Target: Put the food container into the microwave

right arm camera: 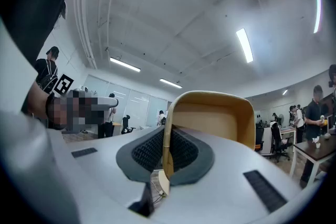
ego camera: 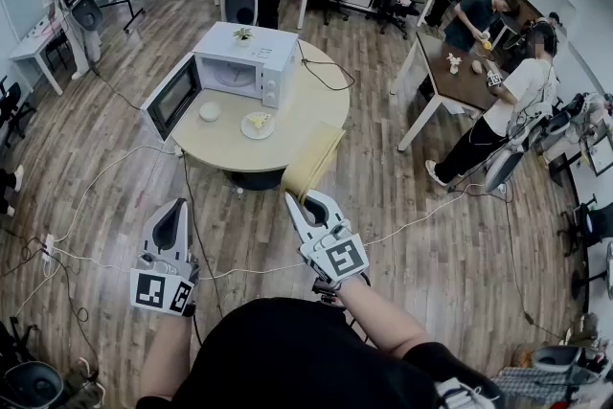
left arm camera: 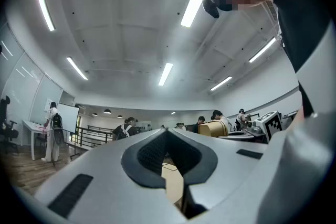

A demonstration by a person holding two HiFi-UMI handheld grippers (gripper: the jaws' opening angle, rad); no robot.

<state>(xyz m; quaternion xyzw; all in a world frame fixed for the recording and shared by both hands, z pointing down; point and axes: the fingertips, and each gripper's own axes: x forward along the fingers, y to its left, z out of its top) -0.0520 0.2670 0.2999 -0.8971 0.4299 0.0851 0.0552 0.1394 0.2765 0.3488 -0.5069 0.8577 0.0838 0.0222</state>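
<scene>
Right tongs pinch the tan food container by its rim; left tongs are clenched empty.

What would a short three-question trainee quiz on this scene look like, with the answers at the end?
1. True or false: the door of the microwave is open.
2. What is the right hand-held gripper gripping? A) a mug B) the tan food container C) nothing
3. Which hand-held gripper is empty, with its jaws together?

Key: 1 true. 2 B, the jaws are clamped on the container's rim. 3 the left hand-held gripper.
</scene>
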